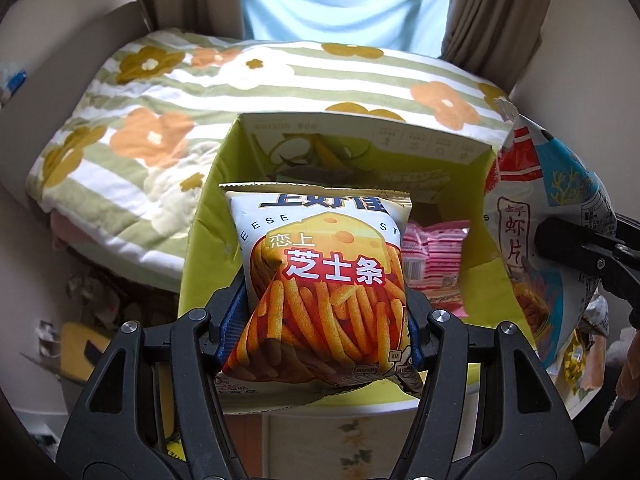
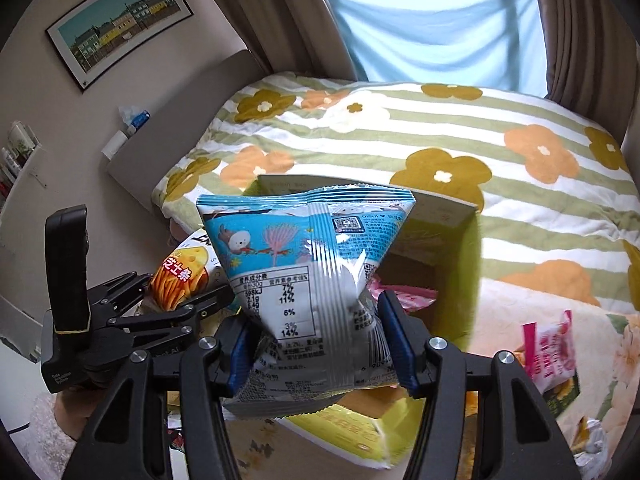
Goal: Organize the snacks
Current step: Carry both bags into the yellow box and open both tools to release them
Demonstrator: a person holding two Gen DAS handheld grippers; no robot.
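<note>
Snacks are partly sorted: pink packets (image 1: 434,264) already lie in the green box (image 1: 200,256). Your left gripper (image 1: 320,320) pinches a cheese-stick bag (image 1: 320,280) above it; your right gripper (image 2: 320,344) pinches a blue bag (image 2: 308,264). Packets (image 2: 554,352) remain outside.

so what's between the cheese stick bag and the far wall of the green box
In the left wrist view, pink snack packets lie in the green box behind and right of the cheese stick bag held by the left gripper.
</note>
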